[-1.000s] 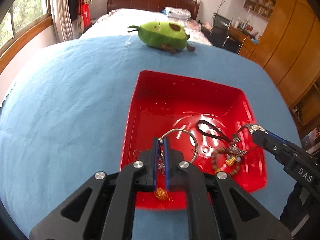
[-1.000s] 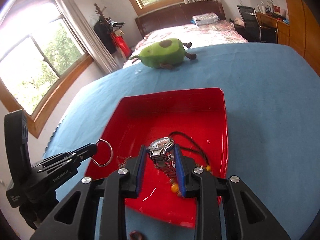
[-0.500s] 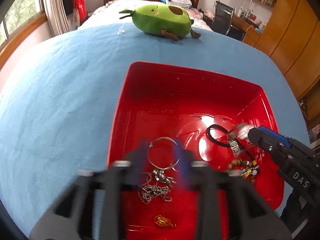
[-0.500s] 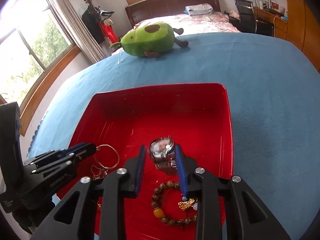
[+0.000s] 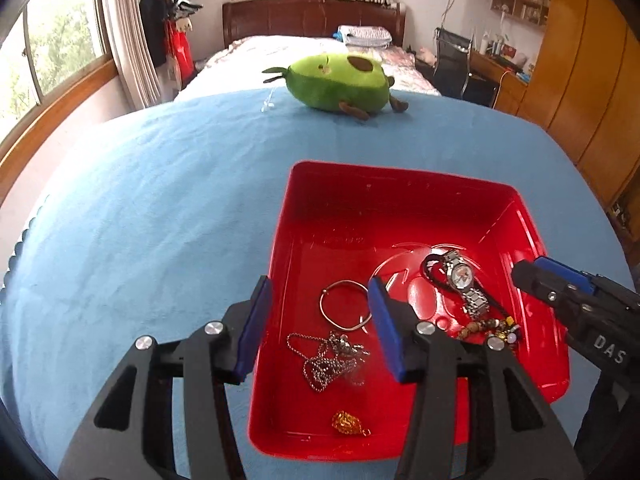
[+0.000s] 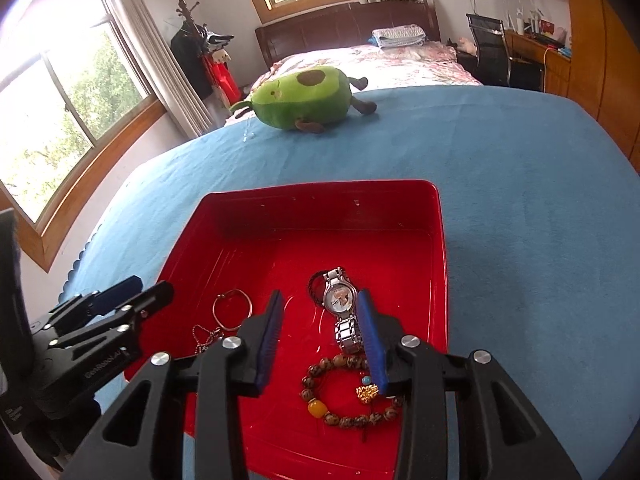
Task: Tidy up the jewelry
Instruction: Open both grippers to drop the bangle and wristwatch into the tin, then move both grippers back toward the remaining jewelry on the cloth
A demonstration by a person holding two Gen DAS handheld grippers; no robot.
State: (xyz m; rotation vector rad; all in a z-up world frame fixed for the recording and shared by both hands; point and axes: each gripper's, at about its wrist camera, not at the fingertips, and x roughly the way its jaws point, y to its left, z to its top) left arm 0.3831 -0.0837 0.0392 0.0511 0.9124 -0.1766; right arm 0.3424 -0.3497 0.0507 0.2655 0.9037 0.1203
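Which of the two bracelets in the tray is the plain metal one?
The silver bangle, a bare thin hoop lying left of the watch. The other bracelet is strung with brown beads and a gold charm.

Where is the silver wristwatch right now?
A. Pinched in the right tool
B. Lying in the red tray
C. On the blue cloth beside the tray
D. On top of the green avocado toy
B: the wristwatch lies on the floor of the red tray, and the right tool stands open above it.

Both wrist views look down, close over the same red tray (image 5: 532,224) (image 6: 442,240).
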